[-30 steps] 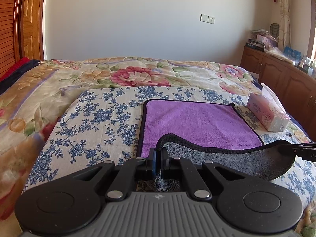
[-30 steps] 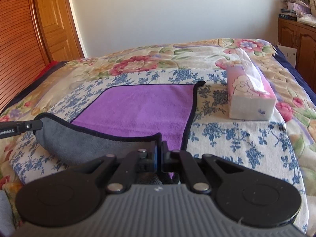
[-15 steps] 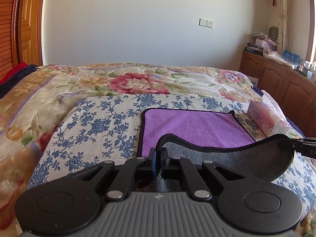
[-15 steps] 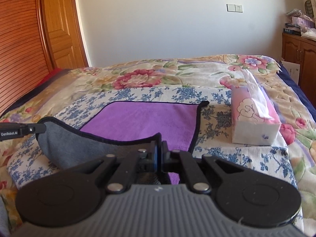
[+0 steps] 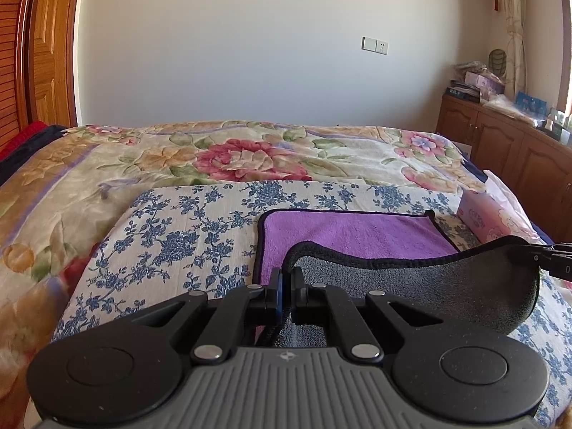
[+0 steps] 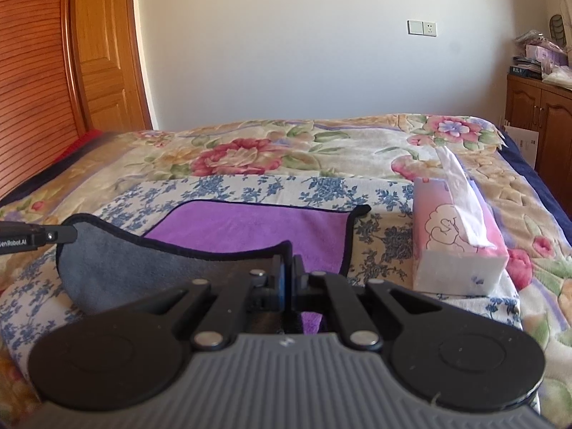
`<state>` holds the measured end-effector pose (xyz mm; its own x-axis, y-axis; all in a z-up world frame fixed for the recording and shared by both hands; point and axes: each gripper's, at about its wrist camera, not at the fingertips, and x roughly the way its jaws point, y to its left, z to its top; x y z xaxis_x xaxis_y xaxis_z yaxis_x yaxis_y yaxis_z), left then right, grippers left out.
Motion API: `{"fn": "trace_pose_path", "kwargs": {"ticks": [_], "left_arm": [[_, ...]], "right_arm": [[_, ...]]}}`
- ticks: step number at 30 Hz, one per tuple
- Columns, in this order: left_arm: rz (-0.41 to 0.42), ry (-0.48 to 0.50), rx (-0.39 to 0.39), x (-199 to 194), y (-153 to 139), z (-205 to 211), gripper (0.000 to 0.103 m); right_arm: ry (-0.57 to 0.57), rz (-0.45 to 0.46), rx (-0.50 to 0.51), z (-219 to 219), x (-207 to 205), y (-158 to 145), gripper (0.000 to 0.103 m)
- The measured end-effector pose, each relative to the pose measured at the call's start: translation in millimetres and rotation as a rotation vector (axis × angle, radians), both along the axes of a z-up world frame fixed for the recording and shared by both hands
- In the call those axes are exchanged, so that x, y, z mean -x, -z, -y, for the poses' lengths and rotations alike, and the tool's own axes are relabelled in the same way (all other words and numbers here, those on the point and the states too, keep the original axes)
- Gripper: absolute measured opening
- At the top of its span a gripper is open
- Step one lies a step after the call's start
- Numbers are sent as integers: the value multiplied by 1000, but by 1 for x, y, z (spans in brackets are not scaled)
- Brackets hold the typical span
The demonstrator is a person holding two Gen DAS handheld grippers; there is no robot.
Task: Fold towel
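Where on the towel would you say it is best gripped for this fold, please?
At the two near corners, from the near edge, as now: the left gripper and right gripper are each shut on a corner of the towel. The bound hem there is lifted, grey underside showing, while the far purple half lies flat on the bed, so the near edge can be carried over.

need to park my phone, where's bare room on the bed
Free: blue-flowered cloth left of the towel, and the floral quilt beyond it. Crowded on the right: tissue box sits close beside the towel edge.
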<state>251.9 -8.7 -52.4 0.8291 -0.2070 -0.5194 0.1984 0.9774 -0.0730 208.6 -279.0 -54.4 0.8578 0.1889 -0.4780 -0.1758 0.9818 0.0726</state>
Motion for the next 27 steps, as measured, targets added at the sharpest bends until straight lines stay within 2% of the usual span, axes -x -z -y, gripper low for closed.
{"fn": "trace_pose_path", "kwargs": {"ticks": [10, 27], "left_arm": [[42, -10, -1, -16, -3, 4, 5], [44, 2, -13, -42, -2, 12, 5]], "right_arm": [[-5, 27, 21, 3, -15, -2, 4], [-32, 44, 64, 1, -37, 0, 4]]}}
